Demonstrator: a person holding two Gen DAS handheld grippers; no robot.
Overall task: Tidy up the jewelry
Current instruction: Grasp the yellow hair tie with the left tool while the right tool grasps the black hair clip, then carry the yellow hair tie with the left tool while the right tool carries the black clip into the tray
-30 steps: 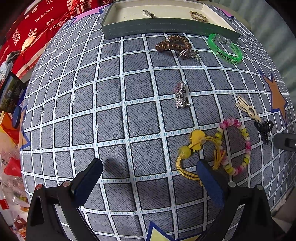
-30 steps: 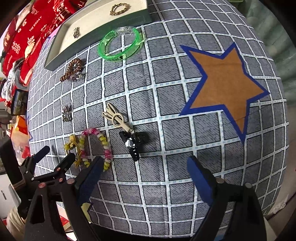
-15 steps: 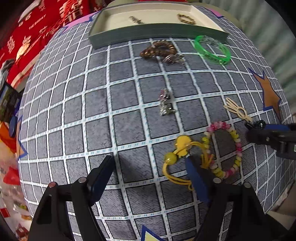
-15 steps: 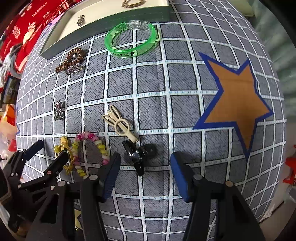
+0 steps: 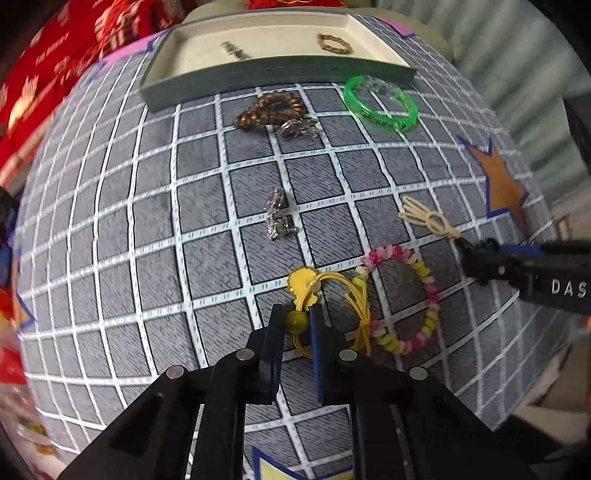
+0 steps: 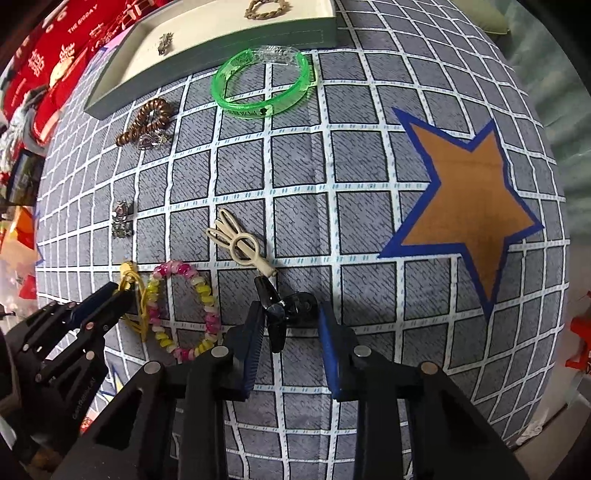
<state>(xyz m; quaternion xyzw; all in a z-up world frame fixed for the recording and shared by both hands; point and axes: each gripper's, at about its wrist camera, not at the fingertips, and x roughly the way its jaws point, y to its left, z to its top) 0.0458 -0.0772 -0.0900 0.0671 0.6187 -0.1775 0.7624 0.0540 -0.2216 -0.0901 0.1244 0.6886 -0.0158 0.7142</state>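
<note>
Both claws have closed in over the last second. Your left claw (image 5: 297,319), wide open a second ago, now pinches the green bead of the yellow hair tie (image 5: 325,295), which lies on the bench (image 5: 147,221) well short of the tray (image 5: 273,74) and touching the beaded bracelet (image 5: 406,299). Your right claw (image 6: 291,325) has narrowed around the black clip (image 6: 286,310), on the tray-far side of the cream clip (image 6: 240,243); its pads (image 6: 255,332) sit close on either side, but you cannot tell from these views whether they bite yet.

That suggests two pick-ups under way at once, each with a long carry to the tray, where two small pieces already lie. Five more pieces wait on the bench.

Writing: "DAS", cut off, on the right claw's body in the left view; "THE BIGDAY" on red packaging (image 6: 79,26) beside the tray; dark print on the green bangle (image 6: 262,81), too small to read.
</note>
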